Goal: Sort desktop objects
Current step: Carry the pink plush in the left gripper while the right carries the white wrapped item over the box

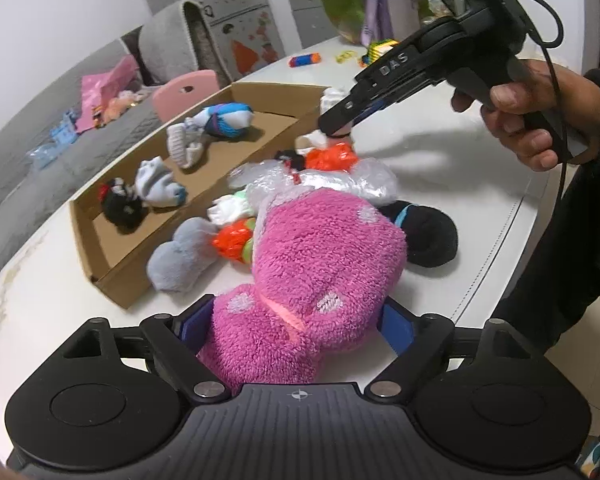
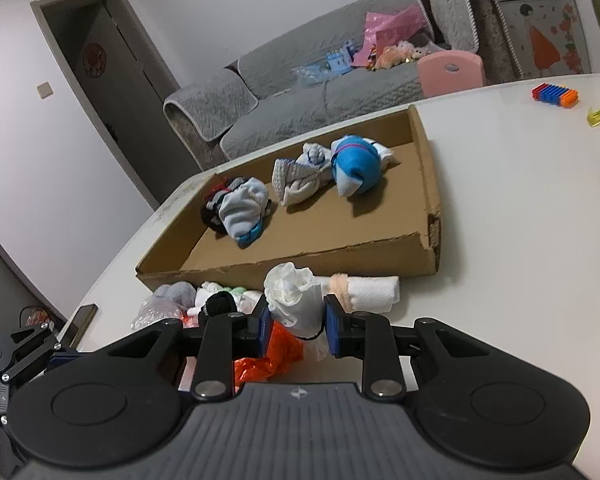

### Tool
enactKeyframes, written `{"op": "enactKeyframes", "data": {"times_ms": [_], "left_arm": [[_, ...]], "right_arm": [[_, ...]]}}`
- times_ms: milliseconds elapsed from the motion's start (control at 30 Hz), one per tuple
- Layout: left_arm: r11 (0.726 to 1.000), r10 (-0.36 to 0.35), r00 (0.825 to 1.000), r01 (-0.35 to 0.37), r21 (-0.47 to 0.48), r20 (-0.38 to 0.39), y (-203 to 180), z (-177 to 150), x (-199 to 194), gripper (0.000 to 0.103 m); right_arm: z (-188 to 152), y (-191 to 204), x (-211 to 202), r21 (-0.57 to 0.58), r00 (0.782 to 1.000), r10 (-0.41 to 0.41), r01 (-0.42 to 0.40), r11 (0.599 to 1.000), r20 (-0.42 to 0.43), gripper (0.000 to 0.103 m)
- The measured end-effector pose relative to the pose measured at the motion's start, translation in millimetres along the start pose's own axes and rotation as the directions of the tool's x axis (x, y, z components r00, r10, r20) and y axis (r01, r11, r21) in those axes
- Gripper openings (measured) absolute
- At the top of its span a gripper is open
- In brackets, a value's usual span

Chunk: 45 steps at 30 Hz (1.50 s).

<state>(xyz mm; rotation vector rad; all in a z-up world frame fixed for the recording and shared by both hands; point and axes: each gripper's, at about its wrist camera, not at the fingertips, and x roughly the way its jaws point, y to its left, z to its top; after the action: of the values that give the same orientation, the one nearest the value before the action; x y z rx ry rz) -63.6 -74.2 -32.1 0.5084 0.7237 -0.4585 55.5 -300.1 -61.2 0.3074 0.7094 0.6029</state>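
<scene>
both blue-padded fingers (image 2: 265, 326) of the right gripper (image 2: 295, 322) press against a white rolled sock bundle (image 2: 294, 296), crumpled at its top and smooth grey-white lower down; the jaws are closed on it. the bundle is held above an orange crinkled plastic bag (image 2: 274, 350), just in front of the cardboard tray's near wall.

left gripper (image 1: 296, 326): its fingers clamp a fuzzy magenta plush sock (image 1: 320, 264) with pale dots, thick and rounded, its far end resting over the pile on the white table (image 1: 480, 184).

pile contents beside the plush sock: a grey soft sock (image 1: 178, 258), a black knit sock roll (image 1: 428, 234) with a blue band, and clear wrinkled plastic wrap (image 1: 352, 182).

cardboard tray (image 2: 380, 246): shallow, rectangular, brown, with a torn corner. inside lie three rolled sock bundles in a row: a blue one (image 2: 356, 170), a cream ribbed one (image 2: 298, 180), and a pale grey one (image 2: 242, 210) touching black fabric.
</scene>
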Motion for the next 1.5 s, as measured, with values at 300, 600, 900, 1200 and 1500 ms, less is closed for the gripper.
{"op": "enactKeyframes", "data": {"times_ms": [300,600,900,1200,1500], "left_arm": [[0.993,0.039,0.998,-0.033,-0.113,0.050,23,2,-21,0.085],[0.966,0.101,0.993,-0.083,-0.243,0.064,48,15,-23,0.083],[0.904,0.197,0.980,-0.170,-0.391,0.029,81,22,-24,0.083],[0.824,0.281,0.960,-0.245,-0.511,-0.006,119,31,-28,0.083],[0.820,0.300,0.951,-0.219,-0.529,0.070,136,67,-29,0.083]], "right_arm": [[7,-9,-9,0.017,0.999,-0.003,0.003,1.000,0.035,0.023],[10,-13,-13,0.012,0.999,-0.004,0.003,1.000,0.050,0.021],[15,-17,-23,0.014,0.996,-0.003,0.002,1.000,0.089,0.021],[32,-27,-47,0.036,0.984,0.005,-0.012,0.999,0.179,0.021],[58,-28,-61,0.014,0.965,0.028,-0.032,0.999,0.259,0.021]]}}
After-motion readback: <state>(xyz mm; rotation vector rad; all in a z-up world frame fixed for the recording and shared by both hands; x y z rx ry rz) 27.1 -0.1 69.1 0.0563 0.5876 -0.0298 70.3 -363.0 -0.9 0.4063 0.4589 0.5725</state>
